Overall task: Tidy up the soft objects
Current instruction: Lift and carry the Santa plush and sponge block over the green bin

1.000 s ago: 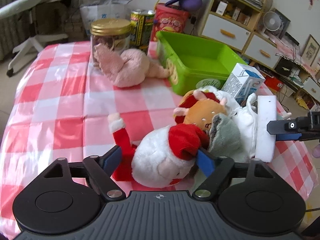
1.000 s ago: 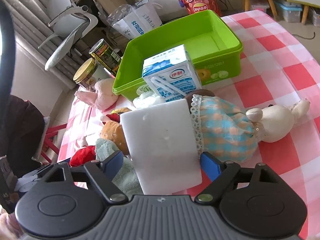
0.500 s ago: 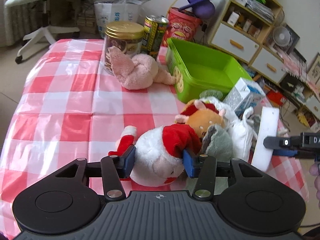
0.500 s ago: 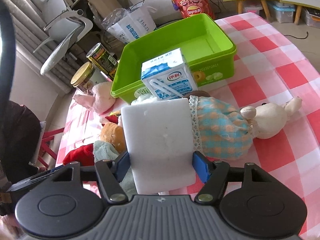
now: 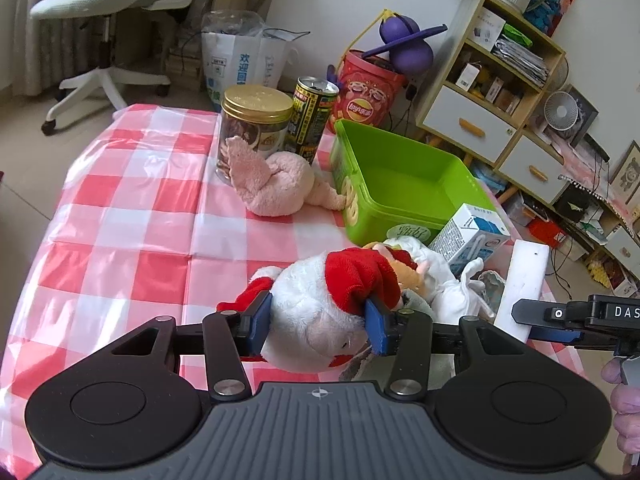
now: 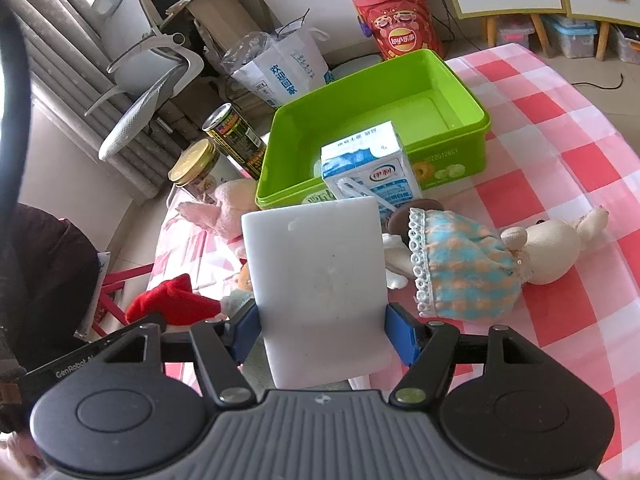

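My left gripper (image 5: 318,322) is shut on a white plush with a red hat (image 5: 320,312) and holds it lifted above the red-checked tablecloth (image 5: 132,232). My right gripper (image 6: 324,334) is shut on a white sponge block (image 6: 320,280), which also shows edge-on in the left wrist view (image 5: 520,284). An empty green bin (image 5: 400,188) stands at the far side; it also shows in the right wrist view (image 6: 380,120). A pink plush (image 5: 276,184) lies next to the bin. A rabbit doll in a blue dress (image 6: 480,264) lies on the cloth. An orange plush and white cloth items (image 5: 432,276) are piled behind the held plush.
A milk carton (image 6: 372,172) stands in front of the bin. A gold-lidded jar (image 5: 252,128) and a tall can (image 5: 310,116) stand at the back edge. An office chair (image 5: 108,8), a shelf unit (image 5: 500,92) and a red snack bucket (image 5: 366,96) surround the table.
Both grippers closed from open onto their objects, the left on the red-hatted plush and the right on the sponge. Both then rose with them above the table.
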`<action>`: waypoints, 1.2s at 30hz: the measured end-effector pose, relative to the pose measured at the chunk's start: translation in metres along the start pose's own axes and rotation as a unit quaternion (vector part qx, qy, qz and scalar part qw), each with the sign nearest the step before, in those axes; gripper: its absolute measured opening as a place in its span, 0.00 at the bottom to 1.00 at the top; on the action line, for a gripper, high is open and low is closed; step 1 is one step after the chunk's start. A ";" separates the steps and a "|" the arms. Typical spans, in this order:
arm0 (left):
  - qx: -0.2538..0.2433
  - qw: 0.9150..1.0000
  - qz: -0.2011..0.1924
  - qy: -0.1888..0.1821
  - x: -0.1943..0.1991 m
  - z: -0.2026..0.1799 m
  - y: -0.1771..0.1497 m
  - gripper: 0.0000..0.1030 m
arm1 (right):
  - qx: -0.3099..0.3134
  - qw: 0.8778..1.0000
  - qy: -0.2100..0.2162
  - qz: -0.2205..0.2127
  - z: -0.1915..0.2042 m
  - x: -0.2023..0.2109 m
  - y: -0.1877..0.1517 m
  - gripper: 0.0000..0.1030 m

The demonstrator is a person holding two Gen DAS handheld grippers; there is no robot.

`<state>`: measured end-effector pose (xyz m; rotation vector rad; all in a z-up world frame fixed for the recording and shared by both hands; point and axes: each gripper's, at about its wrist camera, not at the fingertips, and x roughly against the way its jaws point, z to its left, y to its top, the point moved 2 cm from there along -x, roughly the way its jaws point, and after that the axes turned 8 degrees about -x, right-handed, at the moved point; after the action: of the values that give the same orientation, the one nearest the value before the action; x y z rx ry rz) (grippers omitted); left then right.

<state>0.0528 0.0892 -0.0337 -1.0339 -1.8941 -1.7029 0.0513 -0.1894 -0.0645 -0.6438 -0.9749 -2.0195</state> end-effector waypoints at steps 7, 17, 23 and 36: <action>0.002 1.000 -0.014 0.003 0.004 -0.005 0.004 0.47 | -0.007 1.000 0.016 -0.017 -0.002 0.014 0.008 0.40; 0.007 0.999 -0.037 -0.003 0.004 -0.021 0.032 0.46 | -0.052 0.995 0.049 -0.074 -0.013 0.055 0.052 0.40; -0.009 0.999 -0.051 -0.010 -0.013 -0.036 0.074 0.46 | -0.078 0.989 0.053 -0.111 -0.026 0.059 0.102 0.40; -0.042 0.998 -0.044 -0.035 -0.127 -0.067 0.113 0.47 | -0.056 0.993 0.025 -0.099 -0.053 -0.036 0.161 0.40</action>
<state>0.2059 -0.0094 -0.0354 -1.0706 -1.9530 -1.8321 0.1986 -0.2806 -0.0535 -0.5710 -0.9317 -2.2678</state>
